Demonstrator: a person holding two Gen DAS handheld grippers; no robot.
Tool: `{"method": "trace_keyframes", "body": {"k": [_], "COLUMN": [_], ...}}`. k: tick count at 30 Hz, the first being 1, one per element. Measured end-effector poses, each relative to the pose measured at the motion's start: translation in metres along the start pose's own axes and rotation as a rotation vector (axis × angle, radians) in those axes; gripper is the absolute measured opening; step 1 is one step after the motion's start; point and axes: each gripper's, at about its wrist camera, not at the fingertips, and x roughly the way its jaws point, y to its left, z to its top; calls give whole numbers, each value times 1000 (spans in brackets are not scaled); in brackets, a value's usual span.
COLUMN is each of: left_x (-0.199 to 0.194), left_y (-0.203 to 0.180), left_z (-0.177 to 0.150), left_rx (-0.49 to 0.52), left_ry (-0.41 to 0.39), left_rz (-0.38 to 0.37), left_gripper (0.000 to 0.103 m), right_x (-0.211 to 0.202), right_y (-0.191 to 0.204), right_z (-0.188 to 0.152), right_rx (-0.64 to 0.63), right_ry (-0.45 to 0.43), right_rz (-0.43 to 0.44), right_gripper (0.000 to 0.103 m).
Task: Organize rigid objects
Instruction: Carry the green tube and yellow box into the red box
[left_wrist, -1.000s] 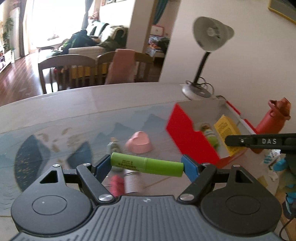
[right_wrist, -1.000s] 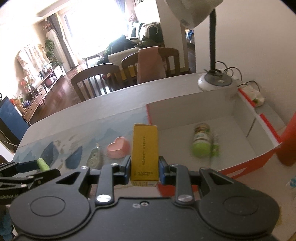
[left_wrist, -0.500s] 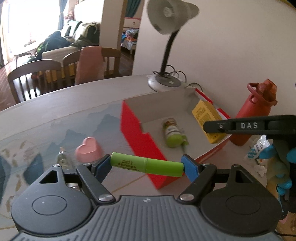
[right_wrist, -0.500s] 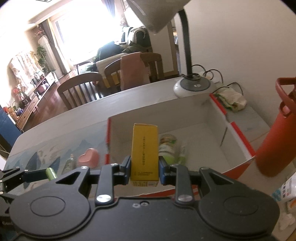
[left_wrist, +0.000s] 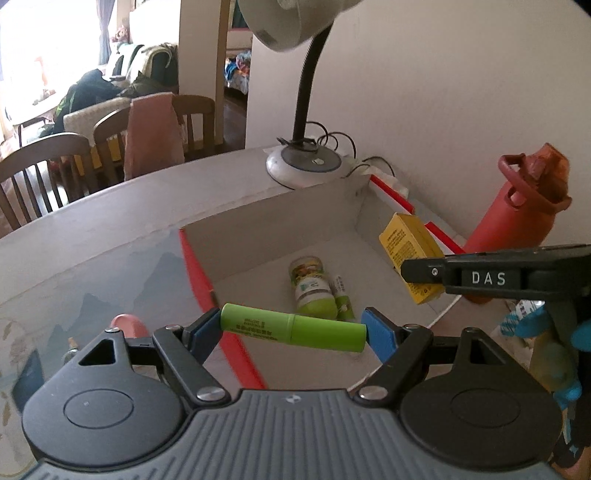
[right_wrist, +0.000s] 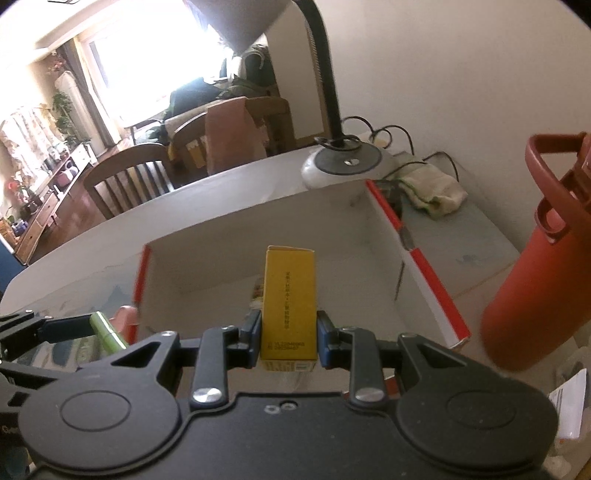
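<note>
The left gripper (left_wrist: 293, 330) is clamping a slim green plastic tube (left_wrist: 293, 328) endwise, crosswise for dropping flat; the right gripper (right_wrist: 288, 338) is pinching an upright yellow cardboard carton (right_wrist: 289, 302). Both are hanging over the red-edged white cardboard box (left_wrist: 236, 341) (small green-capped jar (left_wrist: 312, 290) already inside).

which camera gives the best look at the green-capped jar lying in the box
The left wrist view: the jar lies on its side on the box floor, label and green cap in plain sight. In the right wrist view the yellow carton hides nearly all of it; only a sliver shows.
</note>
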Motion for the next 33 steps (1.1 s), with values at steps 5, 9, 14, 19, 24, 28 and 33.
{"method": "trace_keyframes", "body": {"k": [5, 9, 14, 19, 24, 28, 33], "left_x": [29, 55, 89, 112, 130, 141, 152], "left_y": [-19, -29, -34, -35, -31, -27, -22], "left_z": [8, 11, 13, 13, 12, 9, 8], "left_rx": [33, 39, 7, -44, -112, -144, -174], "left_ry": [41, 93, 185, 258, 325, 379, 475], "left_rz": [7, 7, 18, 21, 23, 34, 35], "left_gripper": [82, 82, 82, 82, 82, 82, 82], "right_x": [20, 38, 59, 79, 93, 101, 108], "right_y": [-17, -25, -27, -26, -26, -29, -31], "right_z": [6, 12, 16, 16, 15, 14, 12], "right_rx": [11, 5, -28, -64, -89, -92, -95], "right_ry": [37, 59, 105, 157, 203, 239, 270], "right_rz": [-8, -20, -21, -26, -33, -40, -46], "right_gripper": [28, 28, 28, 28, 28, 28, 28]}}
